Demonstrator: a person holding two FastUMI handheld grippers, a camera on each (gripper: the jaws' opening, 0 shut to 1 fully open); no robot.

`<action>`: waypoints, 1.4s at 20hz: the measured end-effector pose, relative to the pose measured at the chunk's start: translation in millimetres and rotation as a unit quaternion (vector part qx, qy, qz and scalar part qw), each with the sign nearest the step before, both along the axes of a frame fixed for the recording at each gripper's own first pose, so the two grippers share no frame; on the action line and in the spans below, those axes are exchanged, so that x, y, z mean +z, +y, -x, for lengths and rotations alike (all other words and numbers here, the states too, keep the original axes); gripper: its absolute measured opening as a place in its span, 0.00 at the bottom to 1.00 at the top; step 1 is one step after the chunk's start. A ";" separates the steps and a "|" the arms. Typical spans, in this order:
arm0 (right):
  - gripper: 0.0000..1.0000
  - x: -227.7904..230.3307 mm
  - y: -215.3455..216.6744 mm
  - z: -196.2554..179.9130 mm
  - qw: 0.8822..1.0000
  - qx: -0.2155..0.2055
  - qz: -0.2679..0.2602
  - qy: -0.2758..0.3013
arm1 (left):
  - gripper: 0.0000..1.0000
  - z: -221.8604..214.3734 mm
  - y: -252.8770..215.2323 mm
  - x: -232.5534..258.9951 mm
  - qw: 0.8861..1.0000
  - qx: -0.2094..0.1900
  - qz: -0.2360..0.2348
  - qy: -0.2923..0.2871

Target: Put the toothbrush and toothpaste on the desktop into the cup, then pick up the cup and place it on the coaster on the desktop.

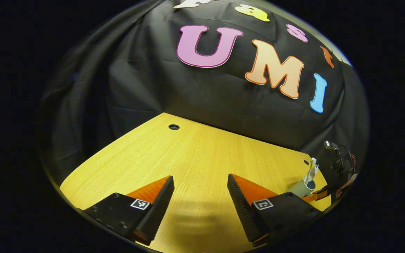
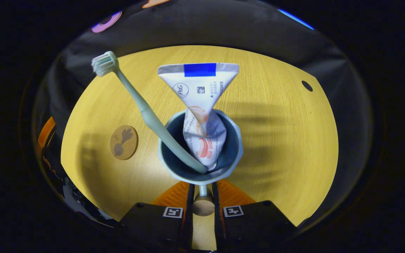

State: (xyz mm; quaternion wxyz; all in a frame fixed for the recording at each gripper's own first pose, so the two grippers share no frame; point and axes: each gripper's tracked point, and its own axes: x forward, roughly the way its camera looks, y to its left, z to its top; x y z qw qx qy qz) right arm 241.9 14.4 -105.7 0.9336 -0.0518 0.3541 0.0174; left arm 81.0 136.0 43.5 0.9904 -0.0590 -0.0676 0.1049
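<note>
Blue-grey cup [image 2: 199, 147] seen from above, carrying the green toothbrush [image 2: 146, 114] leaning bristles-up toward the tabletop's left edge and the toothpaste tube [image 2: 200, 105] standing crimped end up. Held by its handle [image 2: 202, 191], pinched narrow between the fingers of the right gripper [image 2: 202, 203], probably so the open mouth stays level and nothing tips out. Whether lifted or resting on the wood: cannot tell. Round brown coaster [image 2: 123, 142] lying flat and bare to the cup's left, near the tabletop's left edge, apart from the cup. Bare wooden tabletop [image 2: 276, 140] between them, giving open room for a sideways carry; little margin beyond the coaster before the edge. Left gripper [image 1: 200, 200] spread wide, holding nothing, over bare wood, with the cup off at its right edge.
</note>
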 end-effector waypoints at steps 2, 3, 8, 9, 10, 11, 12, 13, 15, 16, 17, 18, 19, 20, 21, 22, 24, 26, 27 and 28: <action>0.27 1.0 -1.4 0.4 1.000 0.013 0.002 0.001 | 0.92 -0.3 -1.3 0.8 1.000 -0.001 -0.001 -0.001; 0.27 1.7 -1.9 0.6 1.000 0.020 0.002 0.002 | 0.90 -1.3 -3.0 0.4 1.000 -0.003 0.001 -0.001; 0.27 3.8 -6.7 -1.6 0.998 0.067 0.016 -0.004 | 0.90 -2.2 -7.1 -5.8 1.000 -0.015 0.013 0.007; 0.27 2.7 -9.2 -3.6 0.996 0.080 0.025 -0.007 | 0.90 -1.2 -6.2 -6.8 1.000 -0.014 0.010 0.006; 0.27 1.4 -11.4 -4.9 0.995 0.094 0.032 -0.009 | 0.90 -0.7 -5.6 -6.8 1.000 -0.012 0.007 0.006; 0.27 0.6 -13.1 -6.2 0.994 0.106 0.036 -0.009 | 0.90 0.2 -3.5 -8.5 1.000 -0.011 0.005 0.009; 0.27 1.1 -13.8 -7.0 0.992 0.117 0.037 -0.007 | 0.91 1.3 -1.9 -8.6 1.000 -0.011 0.004 0.010; 0.27 1.6 -15.5 -6.9 0.991 0.126 0.039 -0.004 | 0.90 2.3 -1.0 -9.2 1.000 -0.010 0.005 0.010; 0.27 4.3 -18.1 -5.6 0.989 0.142 0.042 0.000 | 0.90 4.1 1.3 -11.2 1.000 -0.009 0.007 0.010; 0.27 5.2 -18.7 -5.1 0.988 0.148 0.044 0.002 | 0.90 6.3 3.0 -12.6 1.000 -0.008 0.009 0.012; 0.27 5.6 -20.0 -5.2 0.987 0.154 0.048 0.004 | 0.90 7.4 4.2 -12.4 1.000 -0.008 0.010 0.010; 0.29 5.8 -21.0 -5.2 0.986 0.159 0.054 0.004 | 0.91 10.1 6.2 -11.6 1.000 -0.005 0.011 0.008; 0.27 7.6 -23.4 -5.2 0.985 0.162 0.061 0.005 | 0.91 11.8 8.4 -11.3 1.000 -0.003 0.011 0.006; 0.27 7.7 -23.1 -4.1 0.984 0.165 0.063 0.006 | 0.90 13.8 11.1 -12.5 1.000 0.002 0.011 0.005; 0.27 7.1 -23.6 -4.2 0.984 0.165 0.065 0.008 | 0.90 15.2 13.0 -13.6 1.000 0.005 0.012 0.006; 0.27 9.8 -23.8 -4.1 0.984 0.166 0.066 0.006 | 0.90 18.4 14.6 -13.5 1.000 0.009 0.014 0.006; 0.27 7.1 -23.7 -3.9 0.984 0.165 0.067 0.010 | 0.90 21.0 17.9 -16.4 1.000 0.013 0.021 0.006; 0.27 7.4 -23.2 -4.1 0.984 0.167 0.066 0.009 | 0.91 23.9 20.0 -18.2 0.999 0.018 0.026 0.006; 0.28 9.1 -22.4 -3.0 0.984 0.169 0.060 0.010 | 0.90 25.7 20.3 -19.2 0.999 0.020 0.028 0.007; 0.32 11.2 -21.0 -2.4 0.984 0.170 0.054 0.007 | 0.90 26.4 20.2 -20.6 0.999 0.021 0.029 0.008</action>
